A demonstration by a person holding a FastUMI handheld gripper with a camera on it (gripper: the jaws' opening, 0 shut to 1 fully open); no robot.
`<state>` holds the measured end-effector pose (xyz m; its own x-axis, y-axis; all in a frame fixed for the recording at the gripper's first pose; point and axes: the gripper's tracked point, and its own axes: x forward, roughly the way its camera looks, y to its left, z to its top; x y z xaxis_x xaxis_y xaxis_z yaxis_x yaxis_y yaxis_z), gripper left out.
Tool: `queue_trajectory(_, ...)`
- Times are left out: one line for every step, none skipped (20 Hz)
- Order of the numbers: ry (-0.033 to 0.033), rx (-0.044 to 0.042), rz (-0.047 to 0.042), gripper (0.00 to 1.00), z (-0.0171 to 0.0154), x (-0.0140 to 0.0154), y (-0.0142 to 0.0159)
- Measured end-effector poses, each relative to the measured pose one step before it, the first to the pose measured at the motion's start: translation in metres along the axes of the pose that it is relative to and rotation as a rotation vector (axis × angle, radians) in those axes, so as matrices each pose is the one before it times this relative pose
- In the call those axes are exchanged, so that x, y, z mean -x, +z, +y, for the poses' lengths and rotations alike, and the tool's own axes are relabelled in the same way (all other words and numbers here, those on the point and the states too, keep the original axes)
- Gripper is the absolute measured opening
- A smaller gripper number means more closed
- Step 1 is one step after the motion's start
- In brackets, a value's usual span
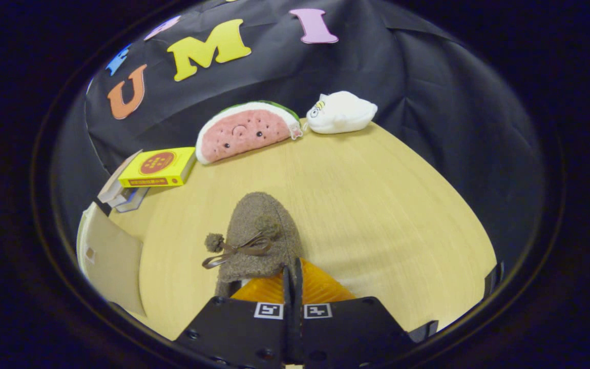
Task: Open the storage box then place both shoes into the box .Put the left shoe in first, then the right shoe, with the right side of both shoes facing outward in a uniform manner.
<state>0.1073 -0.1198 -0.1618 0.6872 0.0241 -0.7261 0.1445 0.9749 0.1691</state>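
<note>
Item: brown shoe (260, 233), held at its rear edge in my jaws (293, 277).

Detail: I see the jaws pressed together on the shoe's back rim, toe pointing away over the wooden desk (377, 205). The storage box (108, 259) stands left of the jaws, a pale wall showing. Beyond and left lie a yellow book on a stack (157, 167); farther ahead a watermelon plush (246, 130) and, just beside it, a white plush (341, 113).

One shoe (260, 237), two plush toys (246, 130) (341, 113), several stacked books (157, 167).
</note>
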Motion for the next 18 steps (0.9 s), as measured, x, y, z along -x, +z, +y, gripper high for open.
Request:
queue_trajectory(0.00935,0.00136,-0.01858,0.00,0.01137,0.00914,0.00513)
queue_trajectory(0.00938,0.00531,-0.02173,0.00,0.01352,0.00986,0.00543)
queue_trajectory(0.01181,0.01043,-0.01633,0.00,0.01604,0.01053,0.00564)
queue_trajectory(0.01829,0.01067,-0.01490,0.00,0.01896,0.01085,0.00599)
queue_trajectory(0.02160,0.00990,-0.01281,0.00,0.02073,0.01028,0.00650)
queue_trajectory(0.01992,0.00522,-0.00975,0.00,0.02037,0.00984,0.00660)
queue_trajectory(0.02124,0.00023,-0.00900,0.00,0.02130,0.00980,0.00632)
queue_trajectory(0.02079,0.00302,-0.01081,0.00,0.02267,0.00823,0.00569)
queue_trajectory(0.01901,0.00263,-0.00883,0.00,0.02246,0.00809,0.00486)
queue_trajectory(0.01854,-0.00442,-0.00684,0.00,0.02229,0.00757,0.00401)
queue_trajectory(0.01877,-0.00407,-0.00963,0.00,0.02250,0.00698,0.00394)
queue_trajectory(0.01611,-0.00141,-0.01181,0.00,0.02440,0.00511,0.00354)
queue_trajectory(0.01037,0.00458,-0.00734,0.00,0.01850,0.00350,0.00152)
queue_trajectory(0.01106,0.00211,-0.00362,0.00,0.02008,0.00296,0.00048)
queue_trajectory(0.01150,-0.00257,-0.00053,0.00,0.01909,0.00168,-0.00061)
queue_trajectory(0.00943,-0.00656,0.00381,0.00,0.01807,-0.00084,-0.00218)
queue_trajectory(0.00599,-0.00549,0.00984,0.00,0.01546,-0.00147,-0.00414)
queue_trajectory(0.00134,-0.00358,0.00731,0.00,0.01310,-0.00264,-0.00473)
